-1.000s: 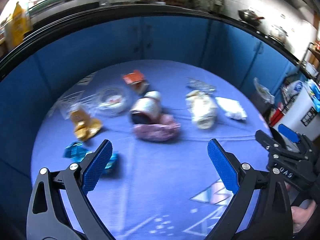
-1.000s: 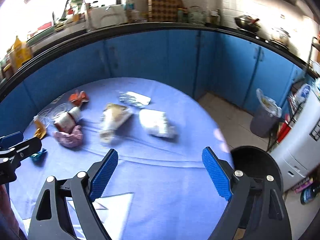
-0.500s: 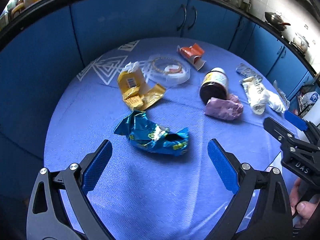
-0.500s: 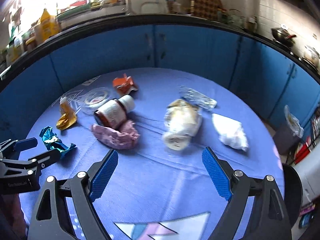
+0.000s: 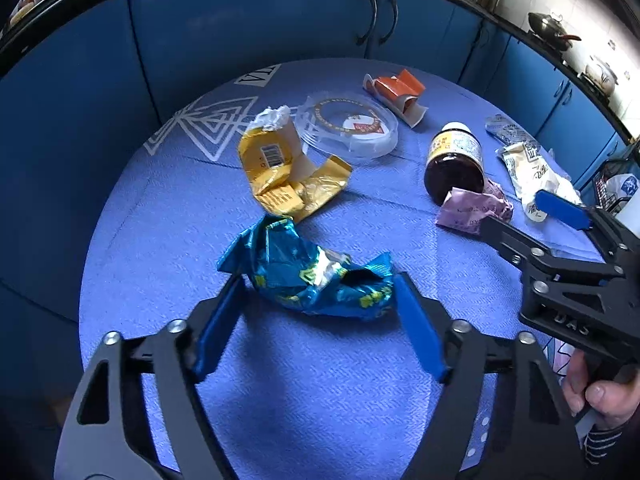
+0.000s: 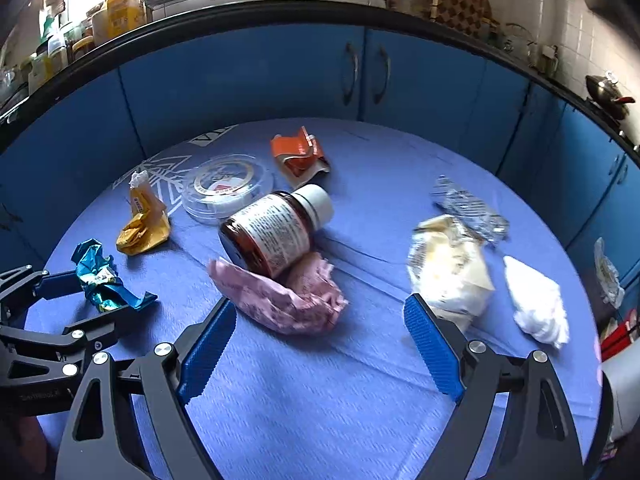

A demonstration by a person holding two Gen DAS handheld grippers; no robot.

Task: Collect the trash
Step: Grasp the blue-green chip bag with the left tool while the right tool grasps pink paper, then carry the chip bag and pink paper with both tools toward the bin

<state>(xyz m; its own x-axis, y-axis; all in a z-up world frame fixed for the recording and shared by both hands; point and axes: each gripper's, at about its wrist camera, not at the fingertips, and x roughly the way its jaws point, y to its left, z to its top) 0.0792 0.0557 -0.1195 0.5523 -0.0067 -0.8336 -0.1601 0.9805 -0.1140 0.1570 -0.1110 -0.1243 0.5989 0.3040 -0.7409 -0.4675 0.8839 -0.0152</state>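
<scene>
Blue-green foil wrapper [image 5: 312,276], lying crumpled on the tablecloth [image 5: 320,380], is straddled by the closing left gripper [image 5: 320,320] for pickup, while the right gripper [image 6: 320,344] is held wide apart above the pink wrapper [image 6: 288,300]

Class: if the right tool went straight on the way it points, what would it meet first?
Probably the crumpled pink wrapper, just ahead of the open right tool; the brown bottle lies behind it.

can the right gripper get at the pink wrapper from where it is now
Probably yes. The right gripper is open, and the pink wrapper lies just ahead between its fingers with bare cloth in front. The brown bottle rests against the wrapper's far side, so it may get nudged.
</scene>
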